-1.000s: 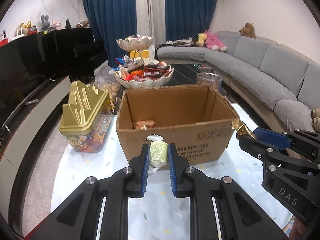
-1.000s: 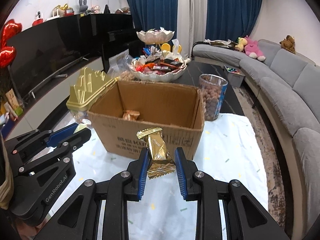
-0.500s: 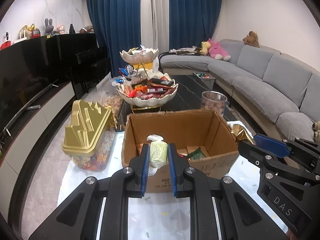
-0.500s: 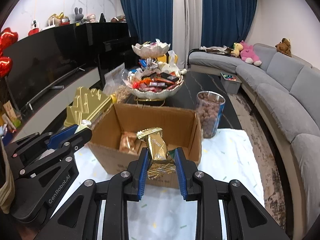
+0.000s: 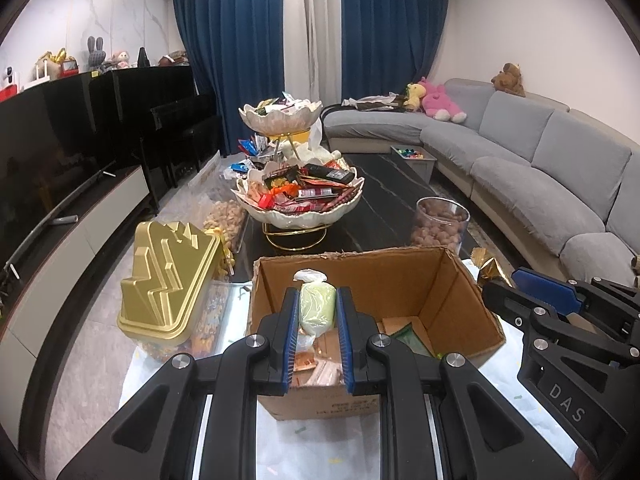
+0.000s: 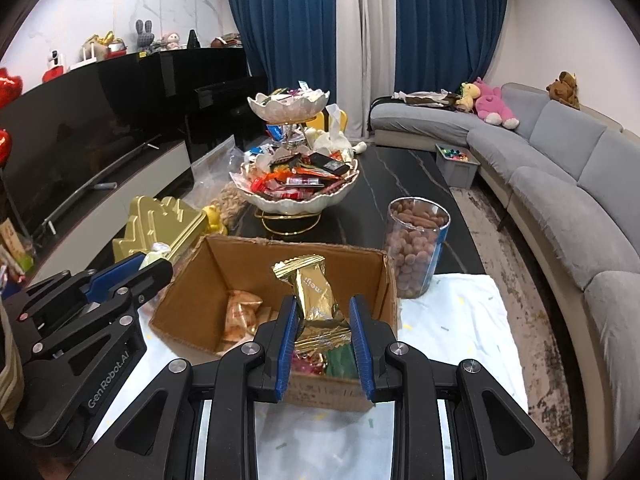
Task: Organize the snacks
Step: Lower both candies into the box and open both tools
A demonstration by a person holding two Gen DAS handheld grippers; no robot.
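Matt corrugated cardboard box [image 5: 448,292]; shiny gold foil wrapper [image 6: 316,292]; glossy gold plastic lid [image 5: 168,284]; clear glass jar [image 6: 416,248]; glazed ceramic bowl [image 5: 304,216].

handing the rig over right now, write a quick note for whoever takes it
Left gripper: shut on the pale green snack, held over the cardboard box.
Right gripper: shut on the gold snack packet, also over the box.
Done: several snacks already lie in the box.
Left: drop both held snacks in. More wrapped snacks sit in the tiered bowl behind the box; whether they go in too is unclear.
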